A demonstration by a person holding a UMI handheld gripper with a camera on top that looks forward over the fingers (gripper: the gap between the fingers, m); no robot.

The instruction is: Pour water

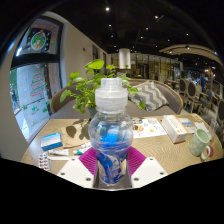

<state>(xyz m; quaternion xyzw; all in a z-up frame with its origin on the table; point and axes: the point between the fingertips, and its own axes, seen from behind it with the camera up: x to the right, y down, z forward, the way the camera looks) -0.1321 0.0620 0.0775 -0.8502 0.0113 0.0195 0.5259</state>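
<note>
Water bottle (110,135) found upright between the fingers (90,160), white cap uppermost; both pink pads pressed against its sides, firmly gripped; held above the bench (60,132); potted plant (92,85) behind; green mug (201,141) off right.

Fingers (110,170) clamp capped water bottle (110,130) upright; plant (92,82), mug (201,141) beyond.

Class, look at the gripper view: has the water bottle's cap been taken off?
No, the white cap sits on the water bottle, which stands between the jaws.
</note>
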